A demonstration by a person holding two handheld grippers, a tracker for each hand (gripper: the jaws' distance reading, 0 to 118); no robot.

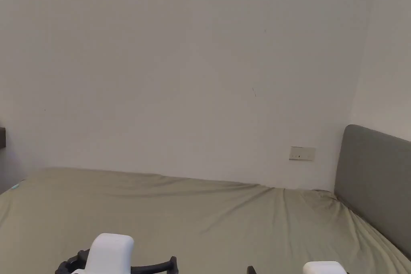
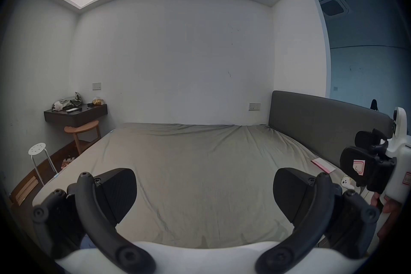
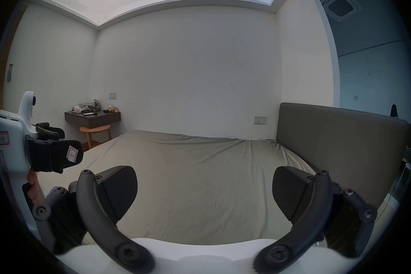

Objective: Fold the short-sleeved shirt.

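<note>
Item: bed [image 2: 200, 167], olive-grey fitted sheet, lightly creased, with a grey upholstered headboard [image 2: 322, 123] along its right side.

Item: left claw [image 2: 204, 194], held low over the near edge of the bed, jaws spread wide with nothing between them (released). Its white housing also sits at the bottom of the head view [image 1: 110, 254].

Item: right claw [image 3: 204, 194], likewise low over the near edge, jaws wide apart and gripping nothing (released).

Item: short-sleeved shirt, not located on any part of the sheet that these views take in; where it lies cannot be told.

Item: pink-edged flat card or packet [image 2: 323, 165] and a small white object [image 2: 347, 182], both on the bed near the headboard.

Item: wall shelf [image 2: 75, 115] with clutter, wooden side table [image 2: 82, 131] below it, white stool [image 2: 37, 152], all left of the bed.

Progress, as judged: nothing folded, nothing grasped, no garment laid out. The whole task remains (fetch the shirt, spread it flat, fold).
</note>
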